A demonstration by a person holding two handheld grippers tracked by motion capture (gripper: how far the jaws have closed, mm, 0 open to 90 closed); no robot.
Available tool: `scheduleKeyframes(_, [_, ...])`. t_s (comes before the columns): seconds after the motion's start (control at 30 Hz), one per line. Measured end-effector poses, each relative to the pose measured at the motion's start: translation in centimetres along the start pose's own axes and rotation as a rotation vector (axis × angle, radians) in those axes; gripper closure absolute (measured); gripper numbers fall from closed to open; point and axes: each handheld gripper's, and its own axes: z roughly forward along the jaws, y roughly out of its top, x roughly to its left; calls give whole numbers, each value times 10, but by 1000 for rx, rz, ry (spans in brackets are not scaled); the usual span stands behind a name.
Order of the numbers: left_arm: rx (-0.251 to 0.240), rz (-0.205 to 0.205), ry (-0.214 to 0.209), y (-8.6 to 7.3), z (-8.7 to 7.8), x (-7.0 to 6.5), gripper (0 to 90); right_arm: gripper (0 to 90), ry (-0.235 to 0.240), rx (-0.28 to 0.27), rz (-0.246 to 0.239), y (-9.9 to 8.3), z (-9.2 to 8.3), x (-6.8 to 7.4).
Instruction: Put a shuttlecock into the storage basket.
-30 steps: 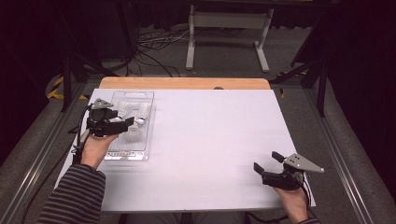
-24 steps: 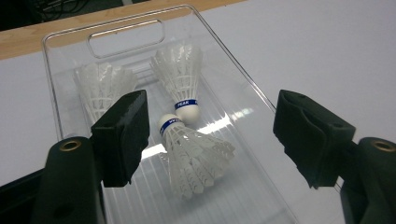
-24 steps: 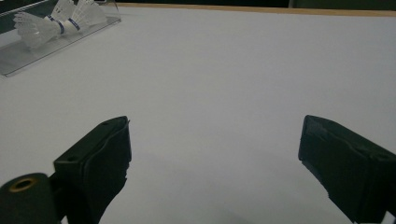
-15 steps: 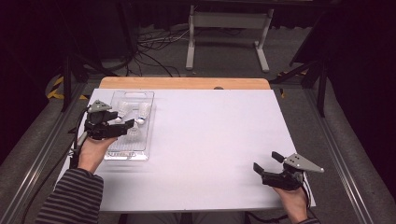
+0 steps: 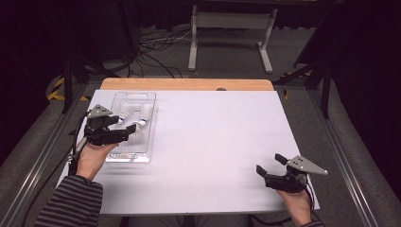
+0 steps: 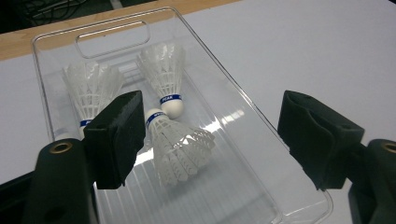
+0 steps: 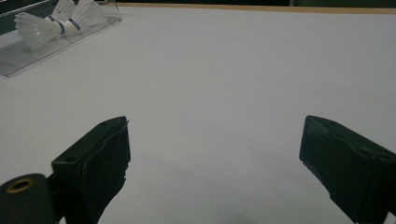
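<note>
A clear plastic tray (image 5: pixel 150 142) lies at the table's left with three white shuttlecocks in it. Two shuttlecocks (image 6: pixel 91 88) (image 6: pixel 163 70) lie with corks toward me, and a third (image 6: pixel 180 144) lies crosswise in front of them. My left gripper (image 5: pixel 124 127) hovers over the tray's left side, just short of the shuttlecocks. Its jaws have just been opening and are open with nothing between them (image 6: pixel 210 135). My right gripper (image 5: pixel 268 163) rests open on the bare white sheet at the near right, and its own view (image 7: pixel 215 144) has nothing between its pads.
A white sheet (image 5: pixel 217 142) covers the table, with a wooden strip (image 5: pixel 189 84) along the far edge. Behind the table stand a metal frame (image 5: pixel 229 28) and loose cables (image 5: pixel 156 42) on the floor. Metal rails run along both sides.
My left gripper has drawn back a little toward the tray's near left side. The right gripper has not moved.
</note>
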Motion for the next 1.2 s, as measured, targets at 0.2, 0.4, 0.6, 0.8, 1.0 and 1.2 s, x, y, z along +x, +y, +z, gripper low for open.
scheduleKeyframes(0.2, [-20,6,1,-2,-6,-2,242,94,0,-2,2,0,0,0])
scheduleKeyframes(0.4, [-32,9,-5,-7,-11,-3,242,93,0,-2,3,0,0,0])
scheduleKeyframes(0.6, [-52,-2,-21,-12,-16,-2,242,93,-2,-4,2,0,-1,0])
scheduleKeyframes(0.8, [-60,-4,-23,-18,-21,-4,237,93,-1,-5,2,0,-1,0])
scheduleKeyframes(1.0, [-71,2,-24,-22,-26,-6,236,93,-4,-13,4,1,-1,0])
scheduleKeyframes(1.2, [-83,-1,-26,-26,-29,-6,235,93,-2,-8,9,0,-1,0])
